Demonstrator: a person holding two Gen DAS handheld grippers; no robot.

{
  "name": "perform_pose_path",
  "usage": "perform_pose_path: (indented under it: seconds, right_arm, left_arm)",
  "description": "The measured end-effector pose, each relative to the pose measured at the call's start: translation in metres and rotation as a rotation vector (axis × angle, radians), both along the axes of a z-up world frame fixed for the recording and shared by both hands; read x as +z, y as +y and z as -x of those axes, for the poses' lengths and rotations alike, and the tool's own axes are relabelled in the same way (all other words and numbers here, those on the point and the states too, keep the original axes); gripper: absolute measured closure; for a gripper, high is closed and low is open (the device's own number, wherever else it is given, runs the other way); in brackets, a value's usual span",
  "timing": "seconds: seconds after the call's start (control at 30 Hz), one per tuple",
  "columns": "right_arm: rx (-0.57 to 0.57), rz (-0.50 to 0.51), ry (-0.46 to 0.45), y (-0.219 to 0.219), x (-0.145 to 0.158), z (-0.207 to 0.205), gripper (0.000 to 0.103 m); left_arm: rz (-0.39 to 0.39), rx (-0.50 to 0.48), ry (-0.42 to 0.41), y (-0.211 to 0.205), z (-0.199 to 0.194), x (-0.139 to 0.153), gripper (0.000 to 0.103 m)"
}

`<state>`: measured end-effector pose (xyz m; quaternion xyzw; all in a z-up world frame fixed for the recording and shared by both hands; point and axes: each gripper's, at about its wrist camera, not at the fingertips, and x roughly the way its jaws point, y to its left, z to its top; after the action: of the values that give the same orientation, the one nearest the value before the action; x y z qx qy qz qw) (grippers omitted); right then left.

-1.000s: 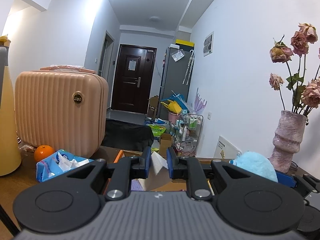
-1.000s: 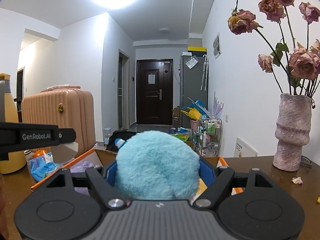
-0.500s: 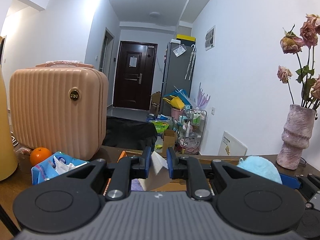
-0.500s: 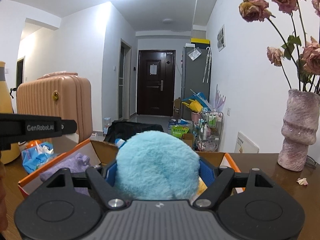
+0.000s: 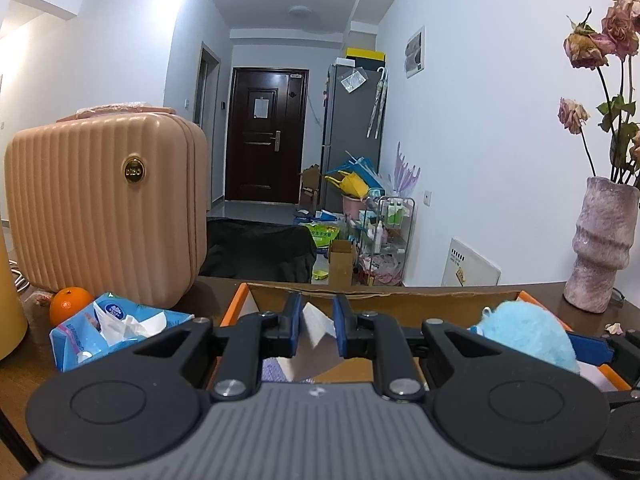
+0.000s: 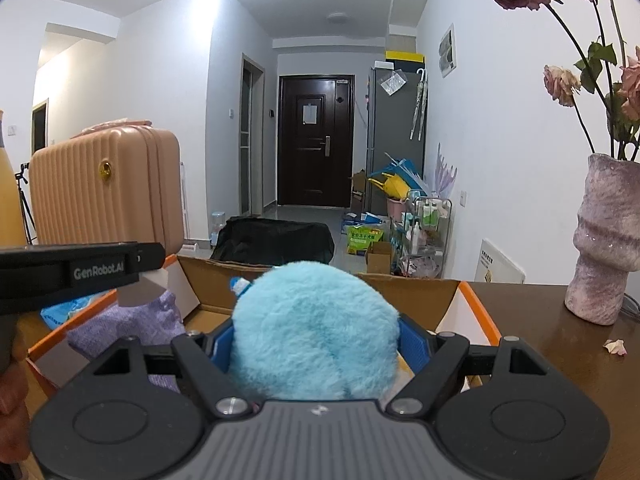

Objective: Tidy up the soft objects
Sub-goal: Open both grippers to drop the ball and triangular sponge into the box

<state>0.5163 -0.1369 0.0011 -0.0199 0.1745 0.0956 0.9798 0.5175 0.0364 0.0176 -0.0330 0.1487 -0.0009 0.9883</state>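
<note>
My right gripper (image 6: 316, 340) is shut on a fluffy light-blue plush toy (image 6: 316, 324) and holds it over the open cardboard box (image 6: 472, 304) with orange edges. The plush also shows in the left wrist view (image 5: 524, 336), at the box's right side. My left gripper (image 5: 316, 326) is nearly closed on a white flap of the box (image 5: 316, 324) at its left side. A purple knitted cloth (image 6: 128, 322) lies inside the box. The left gripper's body shows in the right wrist view (image 6: 80, 270).
A peach suitcase (image 5: 104, 208) stands at the left. An orange (image 5: 70, 300) and a blue wet-wipes pack (image 5: 112, 328) lie in front of it. A pink vase (image 5: 604, 244) with dried roses stands at the right on the brown table (image 6: 560, 356).
Both grippers have moved forward and lower over the box. The plush now sits above the box interior. The grips have not changed.
</note>
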Motion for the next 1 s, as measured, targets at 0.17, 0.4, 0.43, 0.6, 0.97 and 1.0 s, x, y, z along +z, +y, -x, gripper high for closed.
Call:
perform_pose_path:
  seconds: [0.17,0.4,0.43,0.6,0.97,1.0]
  right_arm:
    - [-0.004,-0.001,0.011,-0.002,0.000,0.001,0.019]
    - [-0.024,-0.024,0.023,-0.006,-0.001,0.003,0.001]
    - [-0.028,-0.029,0.020,-0.007,-0.001,0.003,0.000]
    - [-0.042,-0.047,0.013,-0.011,0.001,0.004,0.000]
    - [-0.052,-0.055,0.000,-0.016,0.003,0.010,0.000]
    - [-0.053,-0.055,-0.002,-0.016,0.003,0.012,0.000]
  left_arm:
    - [0.005,0.011,0.007,0.002,0.000,-0.002,0.075]
    - [0.009,0.061,-0.032,0.005,0.007,0.000,0.007]
    - [0.005,0.069,-0.049,0.005,0.010,0.001,0.000]
    - [-0.005,0.078,-0.077,0.002,0.015,0.005,0.000]
    - [-0.005,0.095,-0.095,0.001,0.024,0.007,0.000]
    - [-0.007,0.094,-0.097,0.000,0.025,0.008,0.000]
